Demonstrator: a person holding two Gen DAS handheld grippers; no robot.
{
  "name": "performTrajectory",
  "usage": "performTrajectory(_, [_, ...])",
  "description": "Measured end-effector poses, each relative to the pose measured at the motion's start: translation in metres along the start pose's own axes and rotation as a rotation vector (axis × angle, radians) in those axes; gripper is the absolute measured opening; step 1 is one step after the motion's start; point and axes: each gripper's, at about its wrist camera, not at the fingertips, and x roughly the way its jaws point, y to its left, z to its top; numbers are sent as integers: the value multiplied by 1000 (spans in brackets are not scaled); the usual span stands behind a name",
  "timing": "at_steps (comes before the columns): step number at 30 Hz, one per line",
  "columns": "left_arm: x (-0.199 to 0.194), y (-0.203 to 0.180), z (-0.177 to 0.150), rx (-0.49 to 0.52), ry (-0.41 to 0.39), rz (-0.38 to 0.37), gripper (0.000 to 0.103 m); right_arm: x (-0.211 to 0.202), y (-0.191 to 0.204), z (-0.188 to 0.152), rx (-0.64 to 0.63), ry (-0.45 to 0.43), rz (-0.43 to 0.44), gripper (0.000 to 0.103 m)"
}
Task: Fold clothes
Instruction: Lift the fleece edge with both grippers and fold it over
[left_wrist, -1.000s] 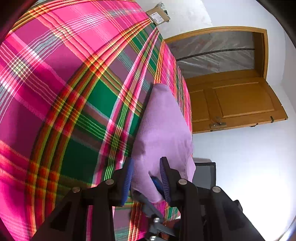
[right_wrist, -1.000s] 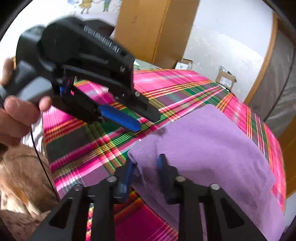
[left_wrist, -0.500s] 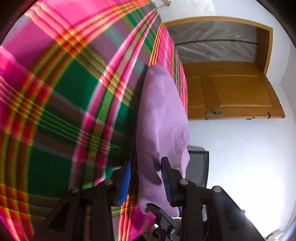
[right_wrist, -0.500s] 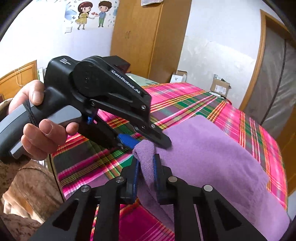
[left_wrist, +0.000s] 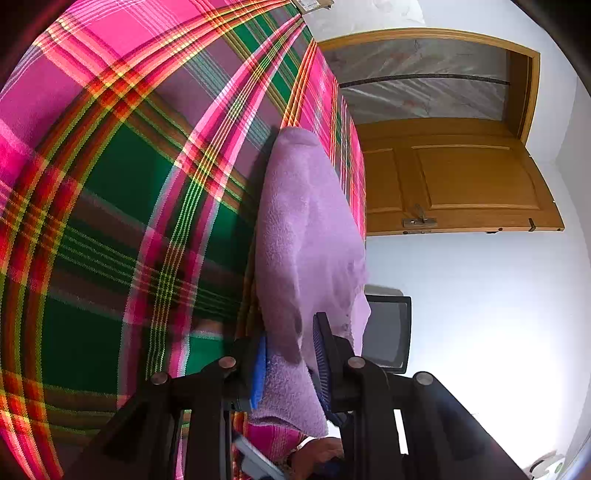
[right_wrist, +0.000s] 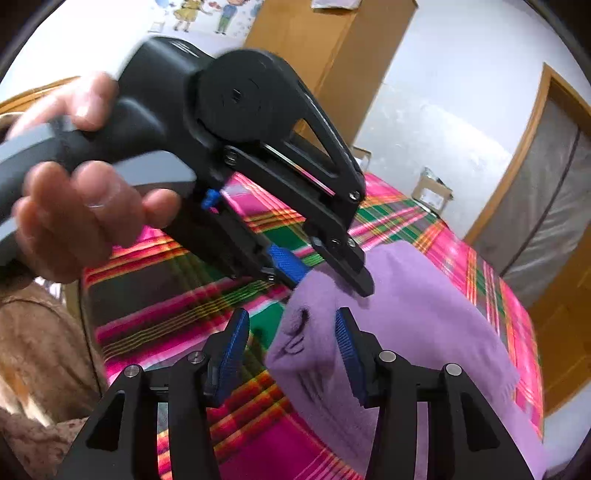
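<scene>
A folded purple fleece cloth (left_wrist: 306, 221) lies near the edge of a bed covered in a pink and green plaid sheet (left_wrist: 129, 184). My left gripper (left_wrist: 290, 365) is shut on the cloth's near corner, with thick fleece filling the gap between its blue pads. In the right wrist view the same left gripper (right_wrist: 328, 273) pinches that corner of the cloth (right_wrist: 424, 325), held by a person's hand (right_wrist: 74, 214). My right gripper (right_wrist: 291, 343) stands open just below it. The cloth's corner sits between the right fingers without being squeezed.
A wooden door (left_wrist: 461, 177) stands open beyond the bed's edge, with a dark chair back (left_wrist: 388, 332) beside it. A cardboard box (right_wrist: 432, 190) and a tall wooden wardrobe (right_wrist: 325, 44) stand at the far wall. A brown sleeve (right_wrist: 33, 350) is at lower left.
My right gripper, shut on the cloth corner half a second ago, has opened and let go. The left gripper has closed onto that same corner.
</scene>
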Motion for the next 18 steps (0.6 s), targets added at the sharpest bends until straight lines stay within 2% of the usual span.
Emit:
performTrajectory(4, [-1,0,5,9,8,8,23,12,-4,4,45,58,-24,50])
performTrajectory(7, [-1,-1,10,16,14,14,23,12,-9,4,80,51,-26,30])
performTrajectory(10, [-2,-1,14,23,20,20,27,12,-14,5,104,51,-19,20])
performTrajectory(13, [-1,-1,19,31,26,25,33,7,-16,4,115,43,-9,18])
performTrajectory(18, [9,-4,38,44,36,49,34,-6,-17,2,129,28,10,17])
